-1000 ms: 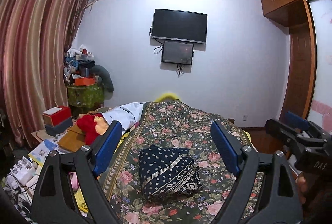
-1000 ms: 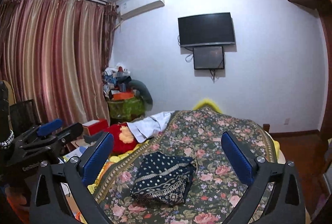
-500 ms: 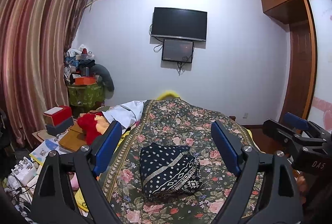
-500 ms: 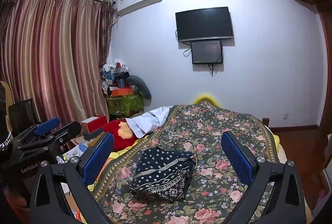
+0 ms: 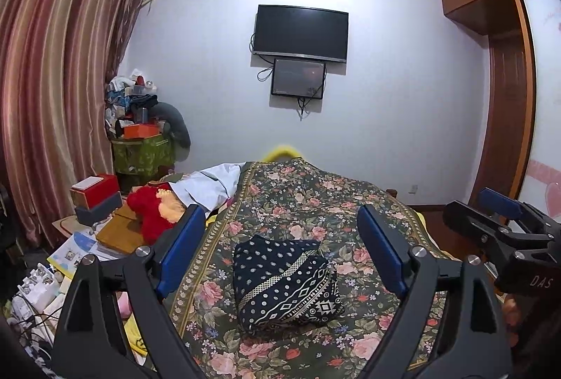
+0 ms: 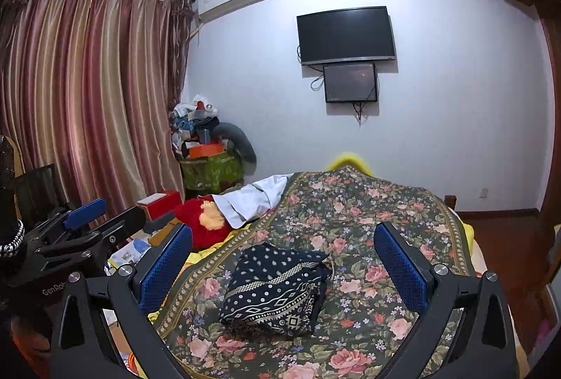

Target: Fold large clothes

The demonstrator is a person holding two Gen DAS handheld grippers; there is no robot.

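A dark navy garment with white dots and patterned bands lies folded in a compact bundle on the floral bedspread; it also shows in the right wrist view. My left gripper is open and empty, held back above the near end of the bed, with the bundle seen between its blue pads. My right gripper is open and empty too, likewise held back from the bundle. The right gripper shows at the right edge of the left wrist view.
A red plush toy and a white cloth lie at the bed's left side. Boxes and papers crowd the left. A wardrobe stands at right, a TV on the far wall.
Both views have tilted slightly upward and drawn back a little; the folded bundle sits lower in frame. The garment itself has not moved.
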